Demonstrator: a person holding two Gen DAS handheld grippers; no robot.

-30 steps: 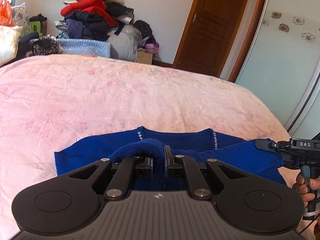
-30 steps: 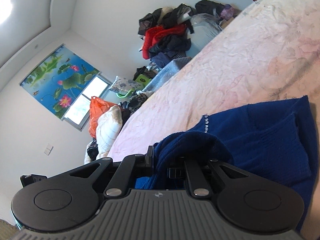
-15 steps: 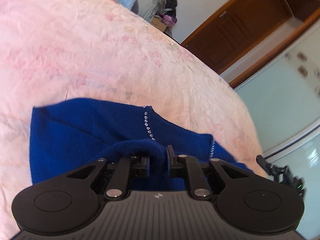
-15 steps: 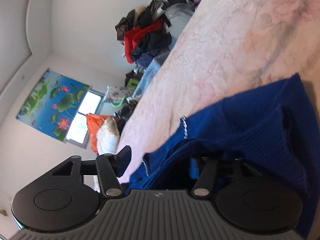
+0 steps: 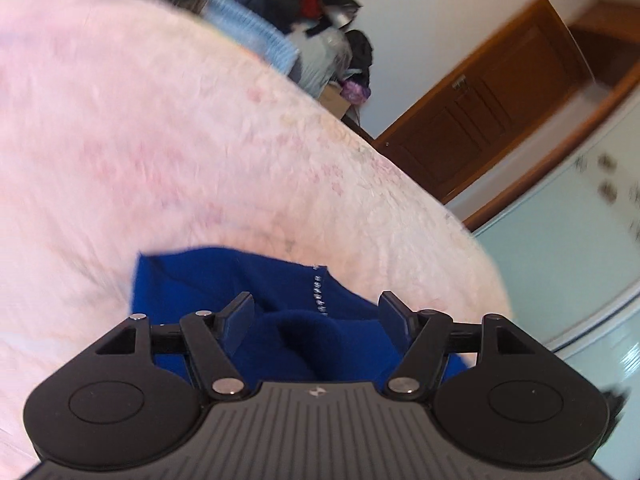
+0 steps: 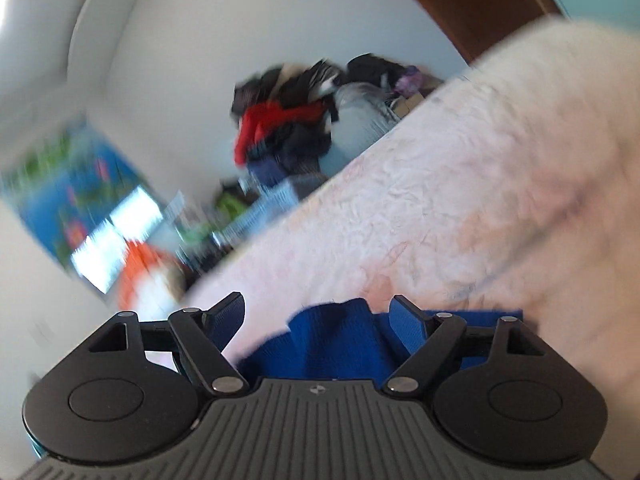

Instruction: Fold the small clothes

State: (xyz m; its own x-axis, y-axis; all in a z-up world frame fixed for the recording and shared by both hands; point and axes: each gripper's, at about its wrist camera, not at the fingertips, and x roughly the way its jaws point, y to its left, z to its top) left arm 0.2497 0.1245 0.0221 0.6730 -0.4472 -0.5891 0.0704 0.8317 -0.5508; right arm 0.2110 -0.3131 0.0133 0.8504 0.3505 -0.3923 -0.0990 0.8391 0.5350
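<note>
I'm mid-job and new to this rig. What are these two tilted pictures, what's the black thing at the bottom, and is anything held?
Each picture comes from a camera on a hand-held gripper carried by a person, looking forward along its two fingers. The black shape at the bottom is the gripper's own body. One view shows the left hand-held gripper, the other the right hand-held gripper. A blue garment lies on the pink bedspread. Both sets of jaws have just been opening and now stand apart; cloth bunches between them, but the pads do not press it, so nothing is held. A clothes pile sits behind.
</note>
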